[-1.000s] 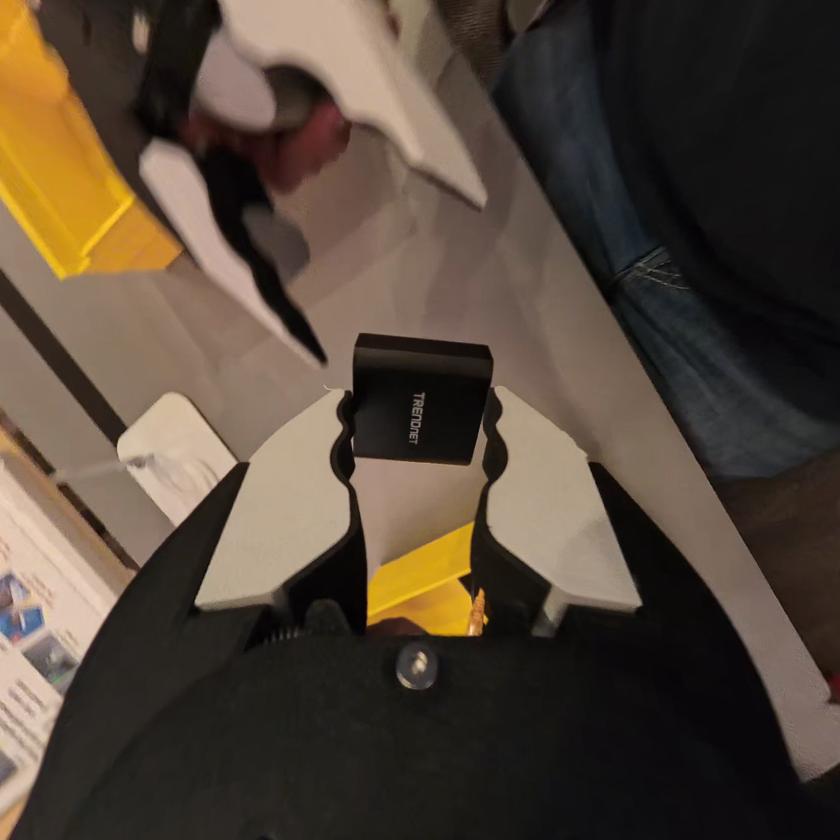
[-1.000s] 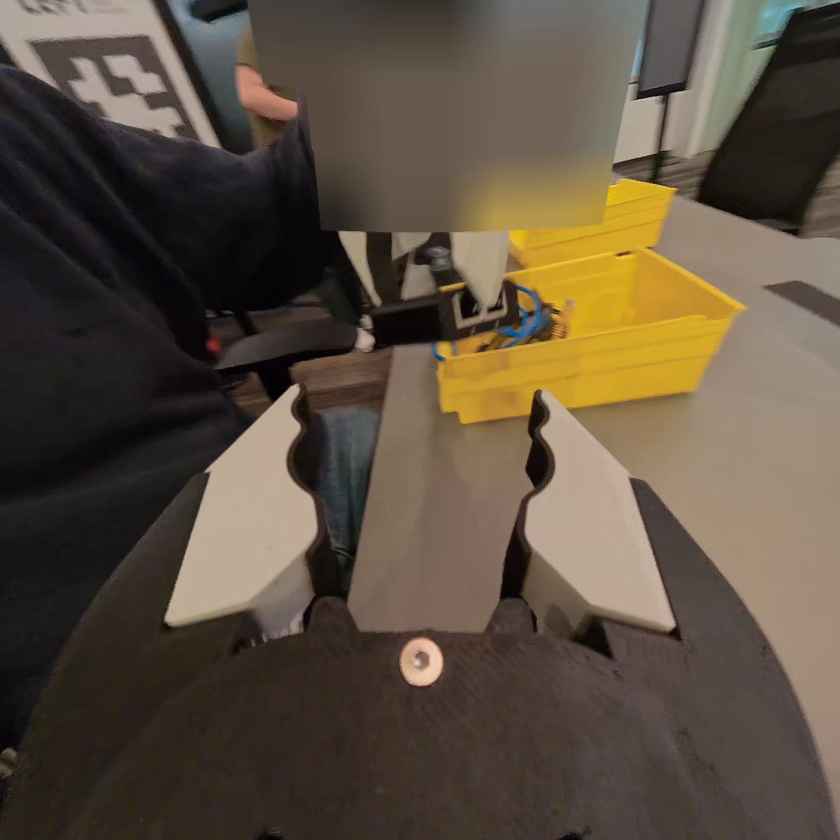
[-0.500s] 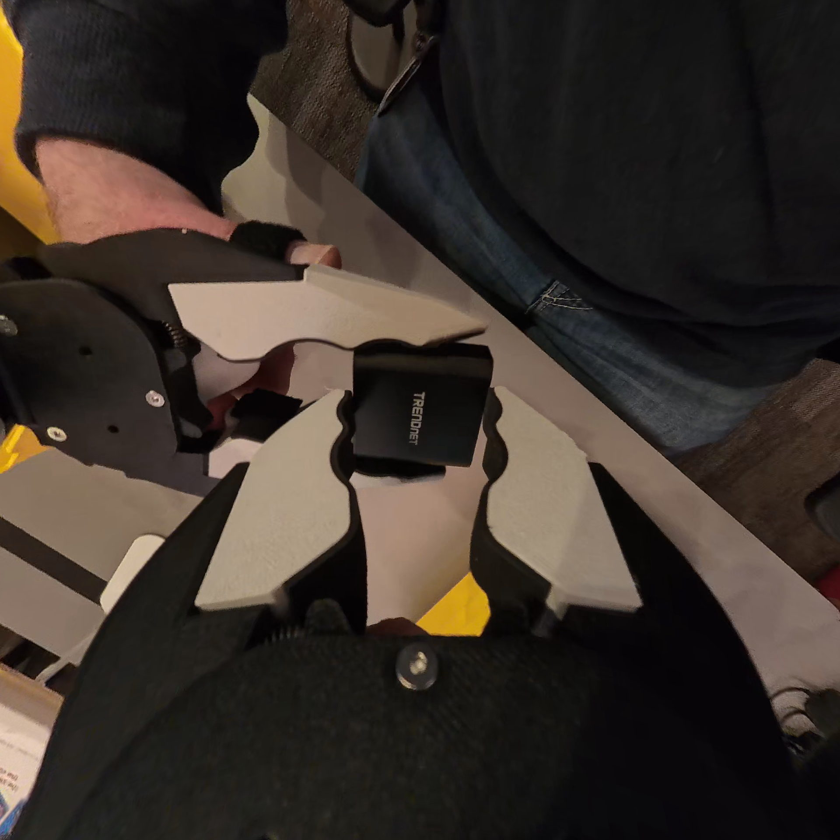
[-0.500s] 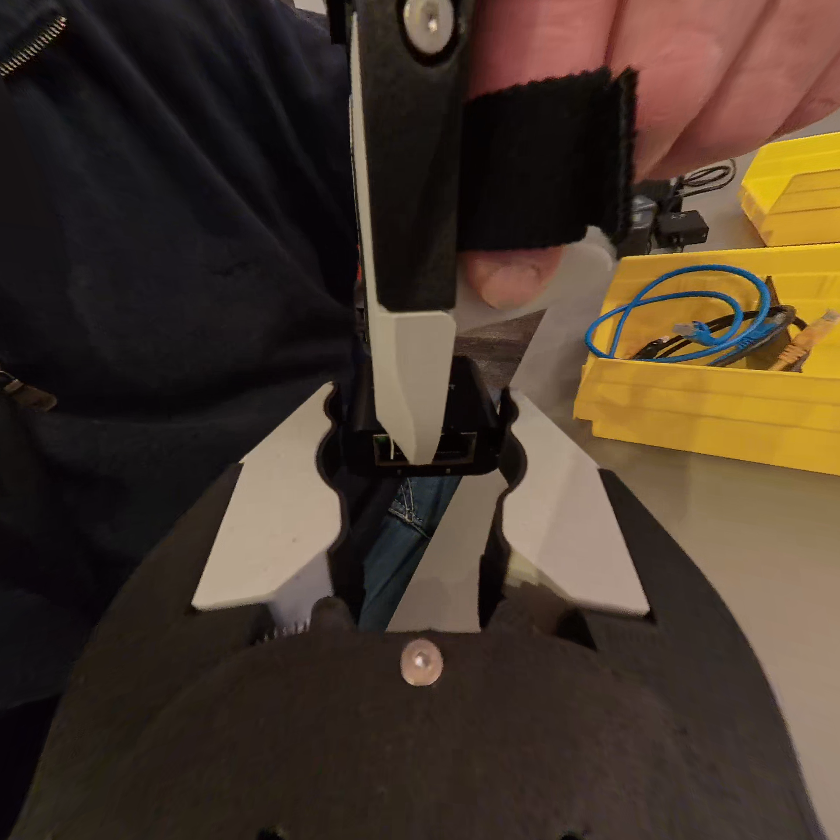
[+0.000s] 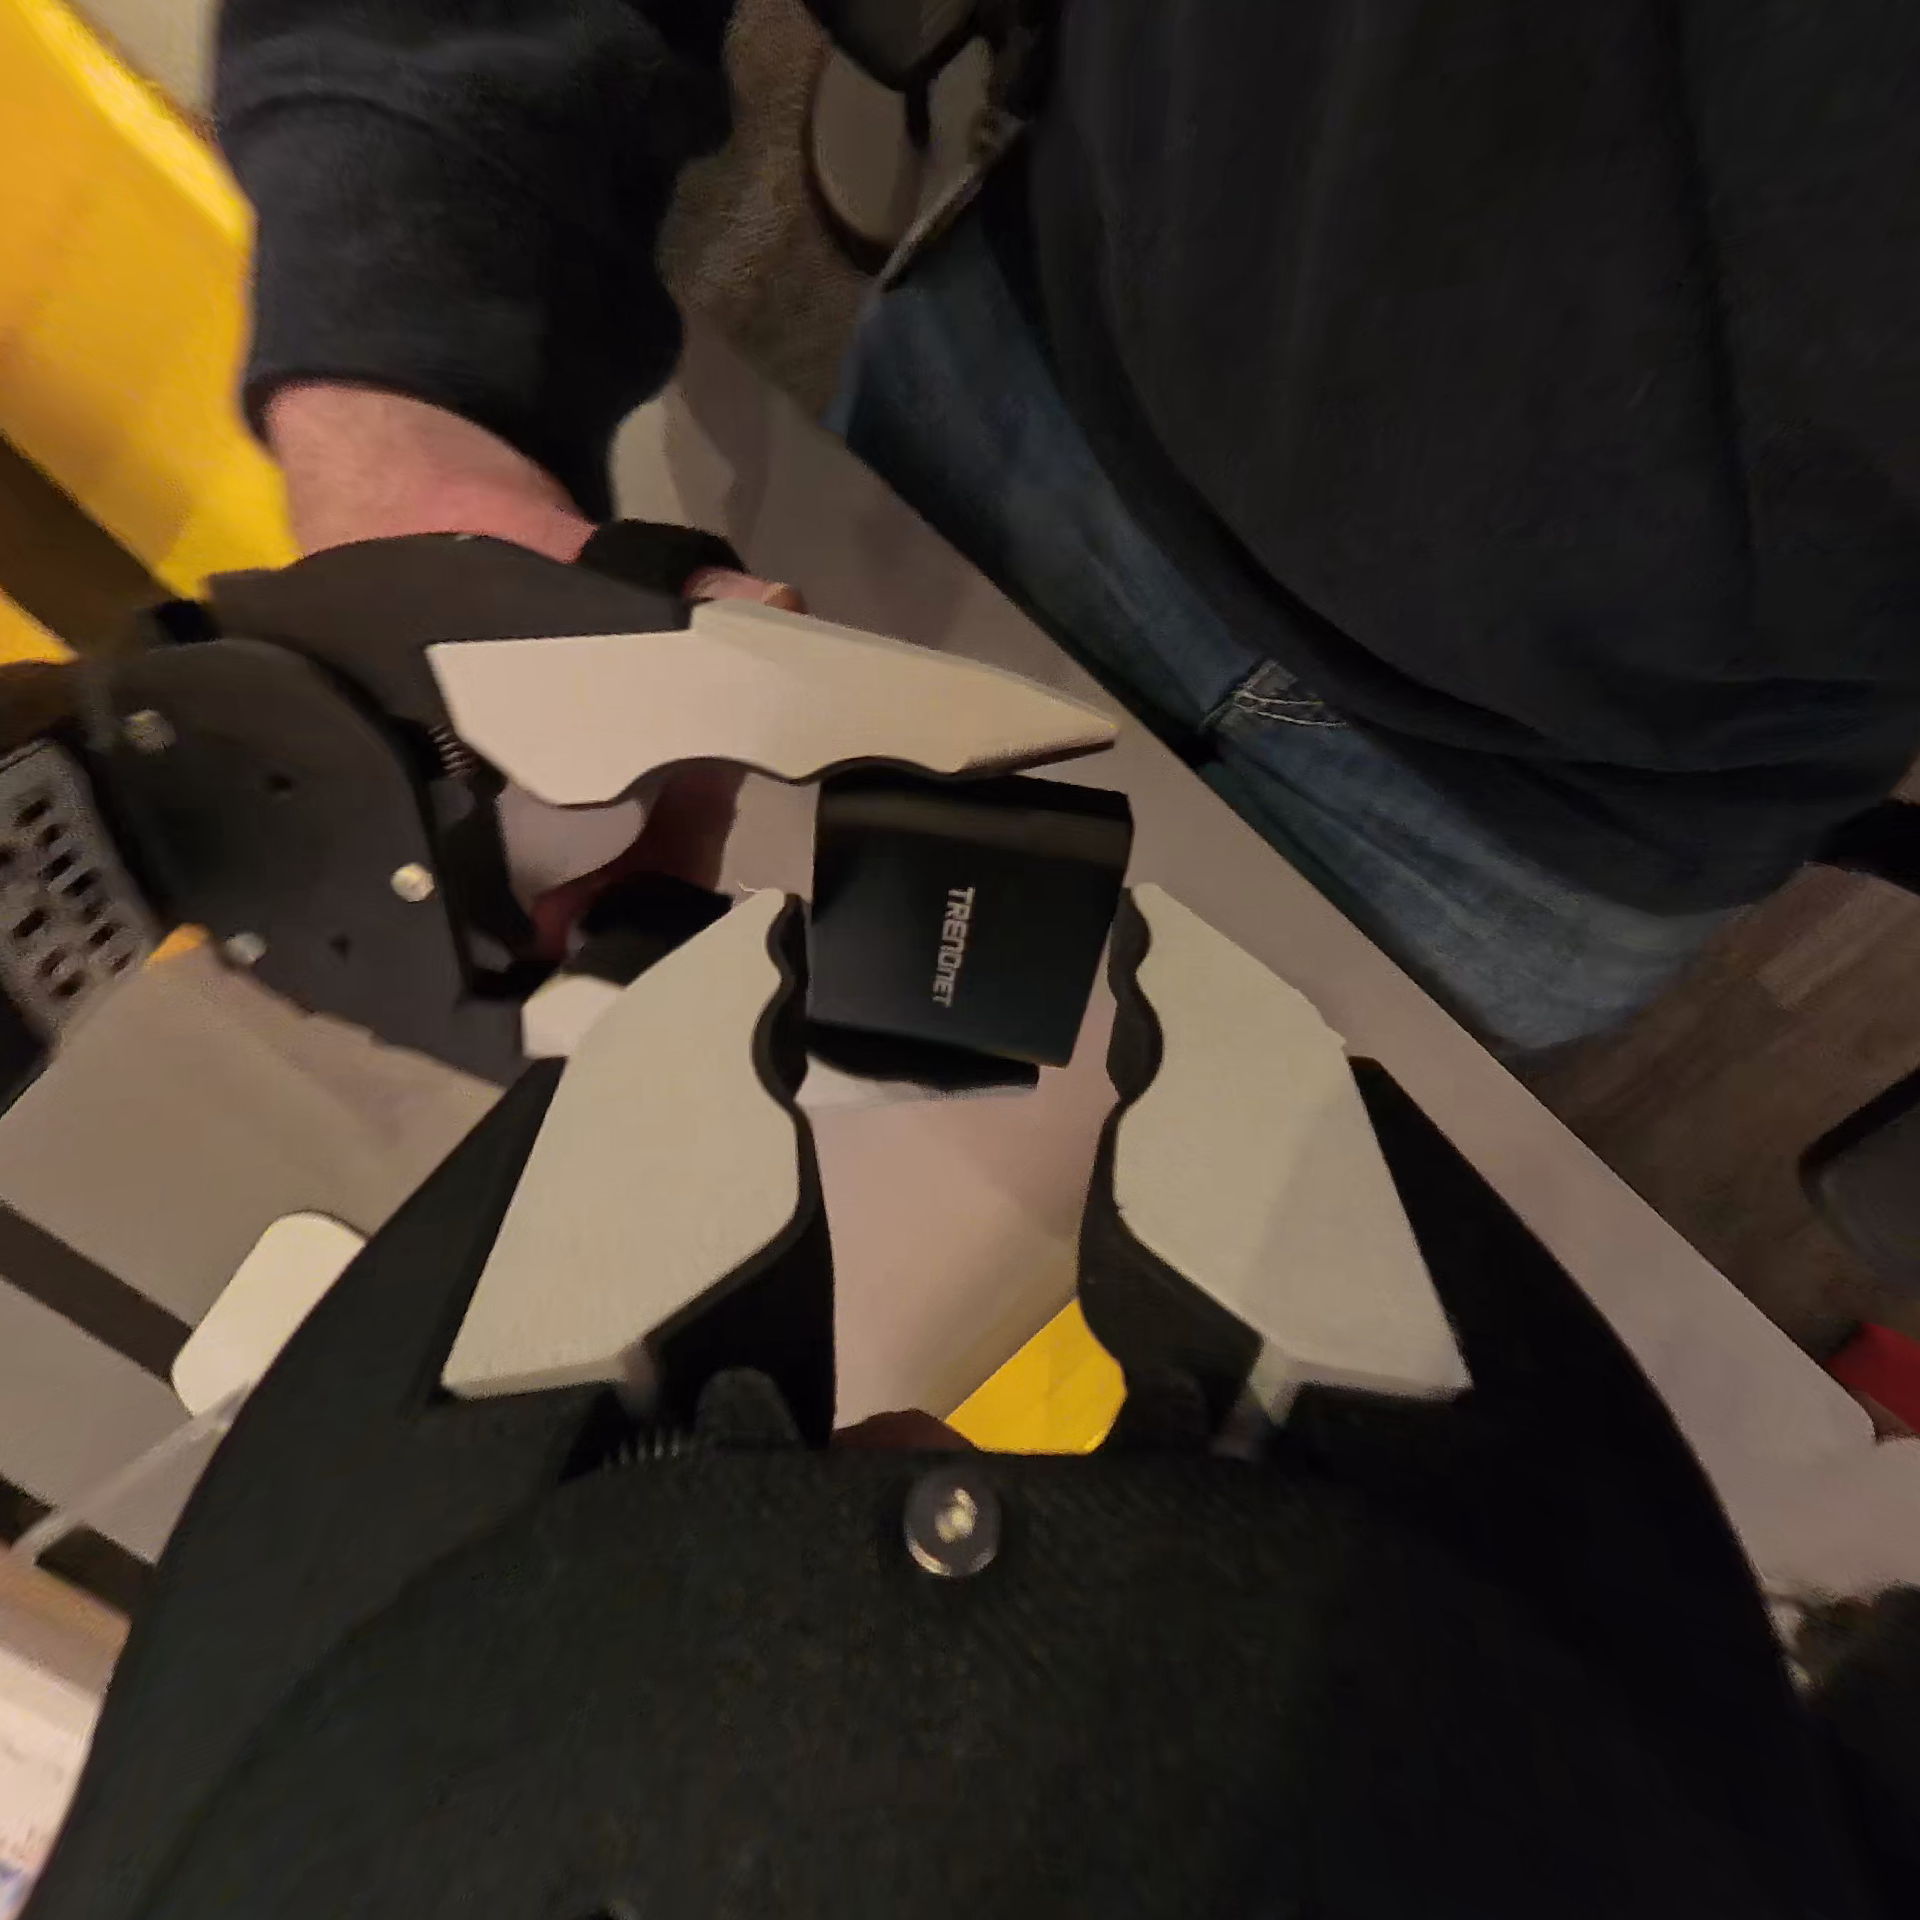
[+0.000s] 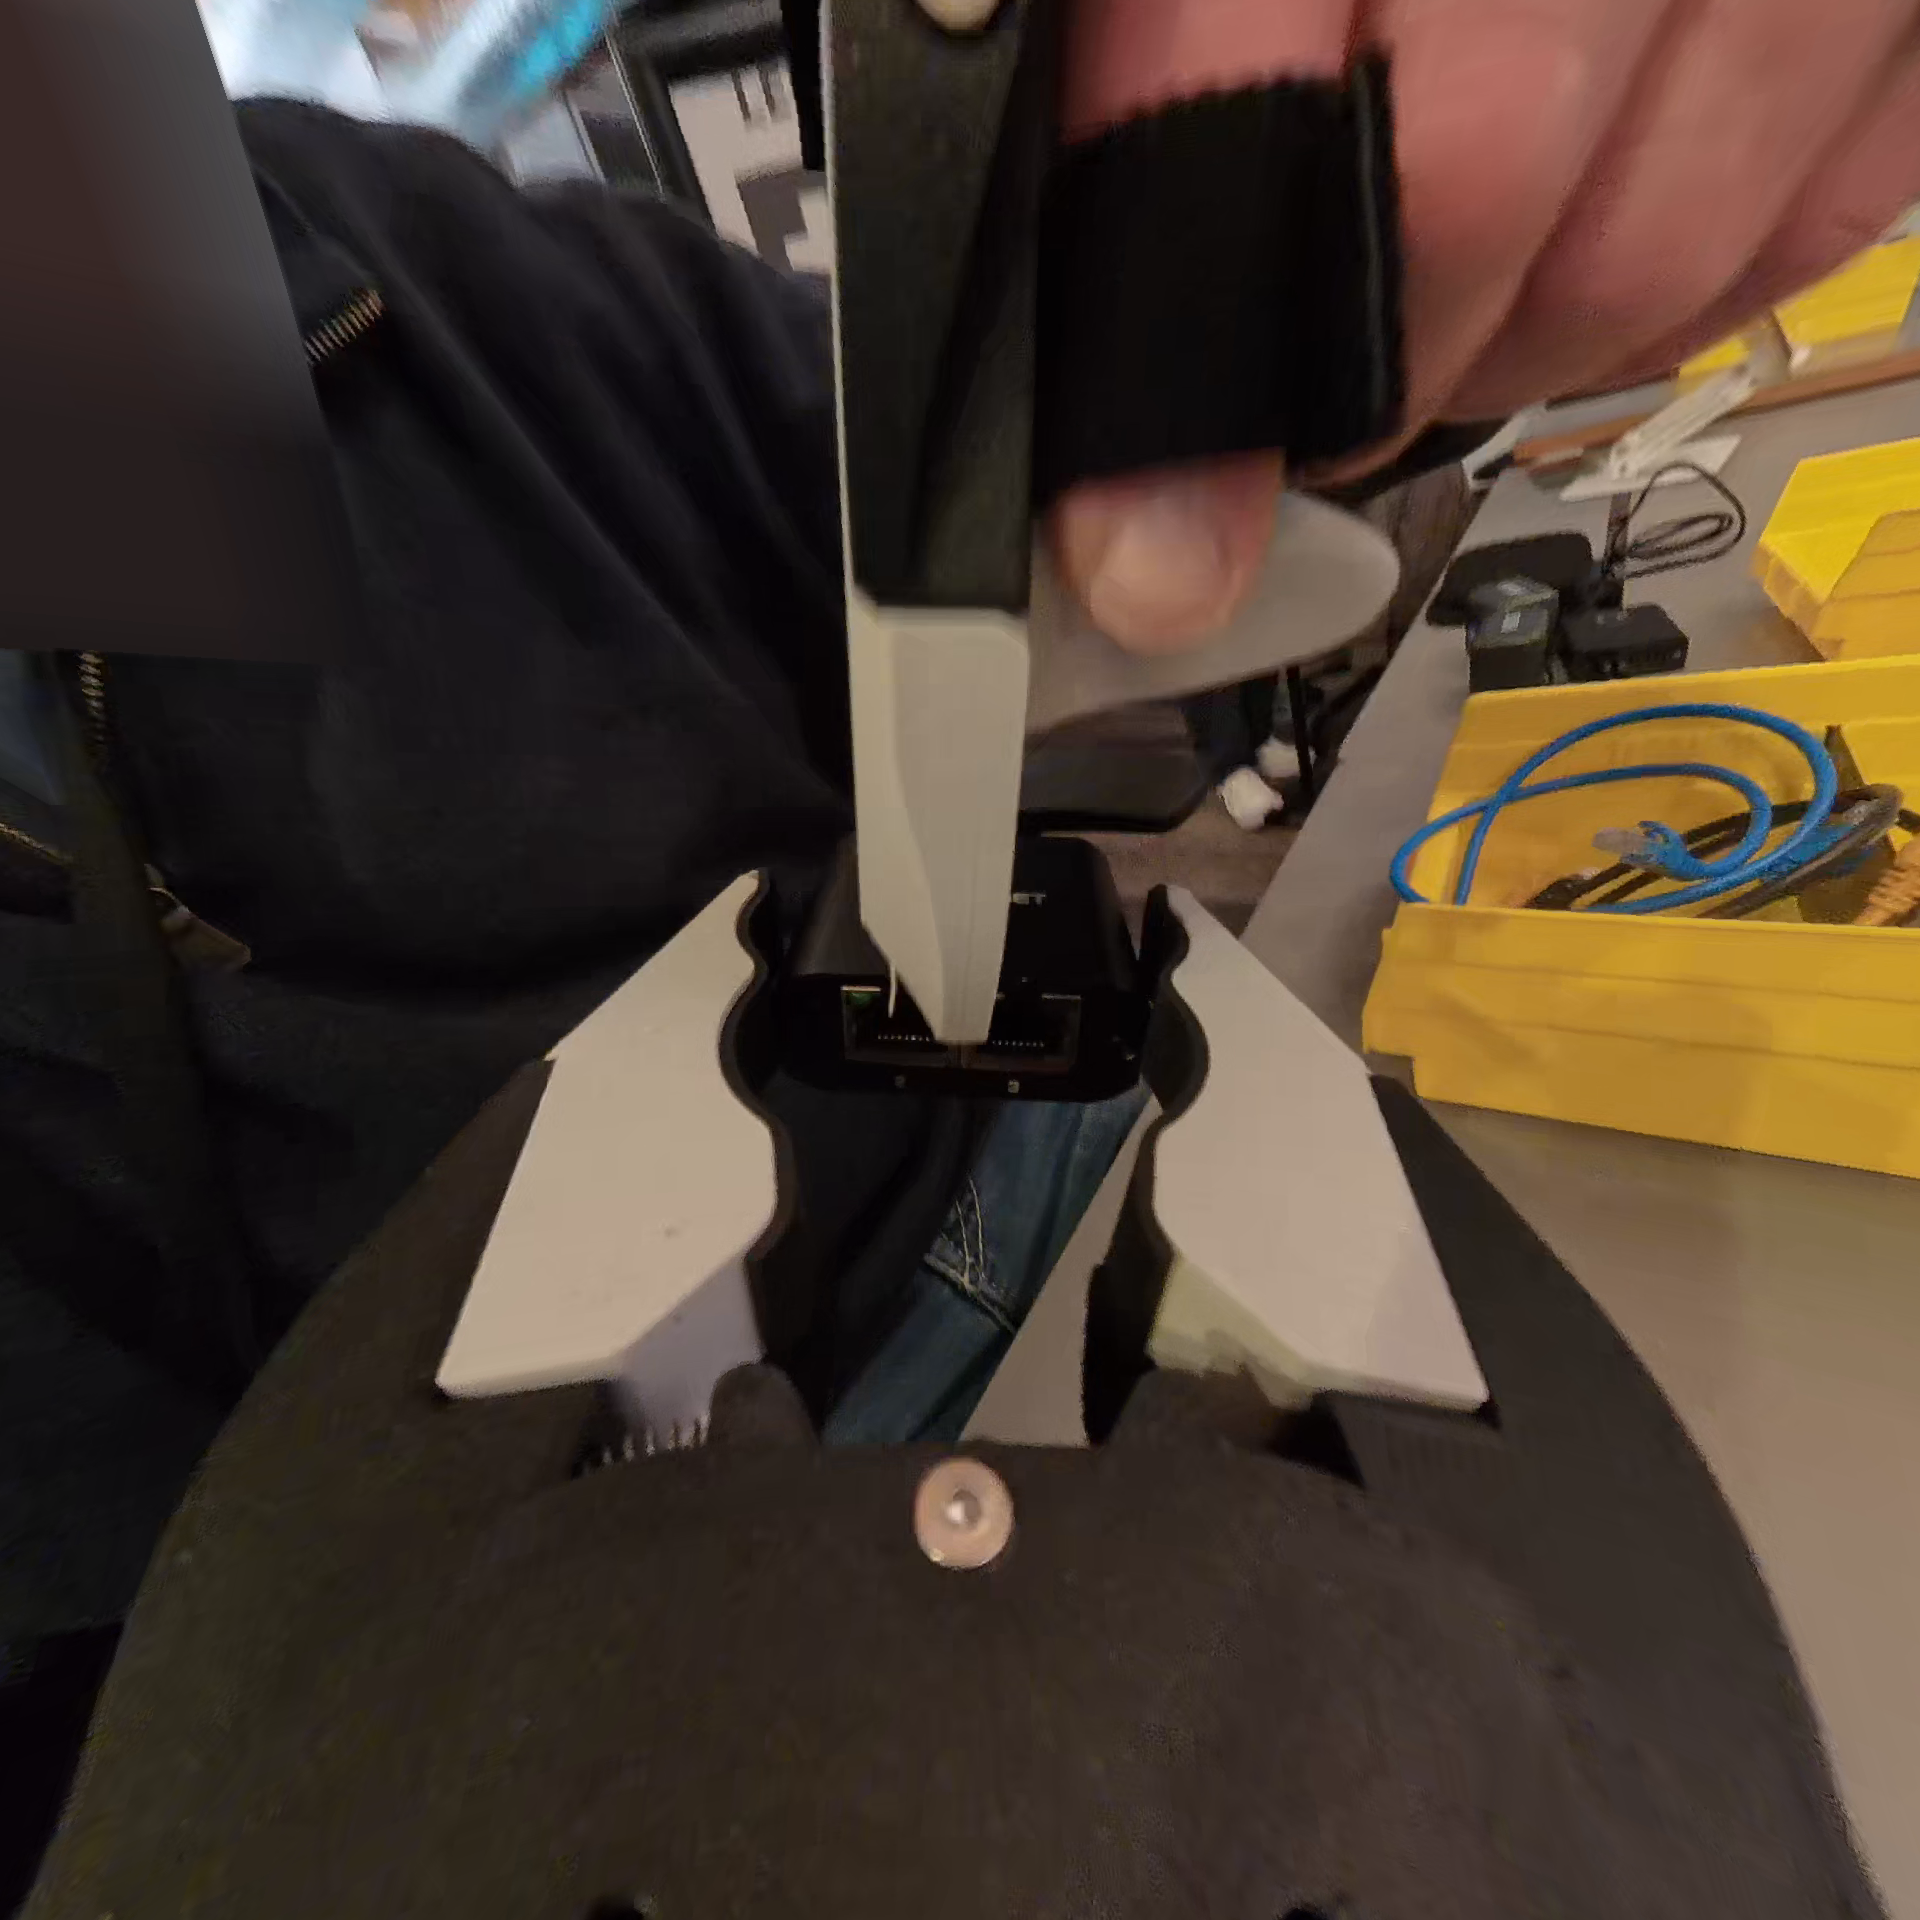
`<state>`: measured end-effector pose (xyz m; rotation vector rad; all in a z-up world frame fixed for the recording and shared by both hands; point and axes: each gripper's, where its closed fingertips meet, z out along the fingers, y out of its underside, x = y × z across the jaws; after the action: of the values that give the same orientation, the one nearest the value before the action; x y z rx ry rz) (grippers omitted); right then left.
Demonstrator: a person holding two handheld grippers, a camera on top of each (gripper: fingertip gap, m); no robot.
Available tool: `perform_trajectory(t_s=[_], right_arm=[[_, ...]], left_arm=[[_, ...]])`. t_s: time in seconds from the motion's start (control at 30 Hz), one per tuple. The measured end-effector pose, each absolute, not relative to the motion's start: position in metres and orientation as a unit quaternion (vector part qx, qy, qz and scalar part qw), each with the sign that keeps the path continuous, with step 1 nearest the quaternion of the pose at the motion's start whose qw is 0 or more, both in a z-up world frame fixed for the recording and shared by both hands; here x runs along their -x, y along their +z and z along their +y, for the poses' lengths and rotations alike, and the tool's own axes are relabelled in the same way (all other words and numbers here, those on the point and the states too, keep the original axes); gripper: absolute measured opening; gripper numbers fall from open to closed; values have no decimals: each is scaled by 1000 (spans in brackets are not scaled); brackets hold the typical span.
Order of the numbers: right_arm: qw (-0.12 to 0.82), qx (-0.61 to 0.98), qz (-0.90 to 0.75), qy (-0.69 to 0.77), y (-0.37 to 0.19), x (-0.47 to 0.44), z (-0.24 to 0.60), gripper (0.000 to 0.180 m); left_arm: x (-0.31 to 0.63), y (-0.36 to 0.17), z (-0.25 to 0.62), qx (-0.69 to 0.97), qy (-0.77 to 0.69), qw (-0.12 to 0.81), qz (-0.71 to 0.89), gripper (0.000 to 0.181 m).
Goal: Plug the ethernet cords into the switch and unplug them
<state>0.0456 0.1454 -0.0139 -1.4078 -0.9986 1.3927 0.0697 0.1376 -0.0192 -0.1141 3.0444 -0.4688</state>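
Note:
A small black switch (image 5: 966, 935) is held in the air over the table edge, between both grippers. My left gripper (image 5: 956, 914) is shut on its two sides. My right gripper (image 6: 961, 925) comes in at a right angle and is shut on the other two sides; its upper finger (image 5: 769, 707) lies along the switch's far edge. In the right wrist view the switch (image 6: 1070, 935) faces me with two empty ports (image 6: 904, 1029), and a left-gripper finger (image 6: 930, 831) crosses them. A blue ethernet cord (image 6: 1621, 790) lies coiled in a yellow bin (image 6: 1621, 997).
The grey table (image 6: 1610, 1299) runs to the right, with more yellow bins (image 6: 1829, 561) and small black devices (image 6: 1527, 613) behind. A black and an orange cord (image 6: 1891, 894) lie beside the blue one. The person's dark torso (image 5: 1455, 364) and jeans are close behind the switch. The tips of both grippers are at nearly the same place.
My right gripper swung in from well away, closed from wide open to the switch's width, and now grips it. My left gripper kept its hold on the switch throughout.

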Motion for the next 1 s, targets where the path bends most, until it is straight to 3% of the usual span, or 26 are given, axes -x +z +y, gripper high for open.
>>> perform_trajectory(t_s=[0.3, 0.43, 0.53, 0.6, 0.73, 0.87, 0.93, 1.0], right_arm=[[532, 432, -302, 662, 23, -101, 146, 69], [547, 421, -290, 662, 27, -107, 148, 68], [556, 428, -283, 654, 27, -108, 151, 67], [564, 451, -277, 634, 21, -110, 157, 48], [545, 522, -259, 603, -7, -107, 175, 48], [549, 533, -226, 603, -14, -114, 185, 48], [558, 529, -210, 604, -9, -117, 188, 48], [566, 515, -197, 613, 0, -119, 191, 48]], left_arm=[[-94, 34, 185, 178, -172, 236, 940, 85], [-91, 33, 195, 222, -195, 298, 908, 74], [-93, 20, 184, 224, -212, 335, 891, 72], [-95, 1, 177, 221, -191, 351, 890, 73], [-103, -49, 165, 249, -175, 344, 888, 77], [-118, -59, 183, 292, -170, 431, 837, 78], [-126, -63, 181, 308, -185, 490, 794, 94], [-134, -61, 185, 300, -127, 579, 748, 98]])
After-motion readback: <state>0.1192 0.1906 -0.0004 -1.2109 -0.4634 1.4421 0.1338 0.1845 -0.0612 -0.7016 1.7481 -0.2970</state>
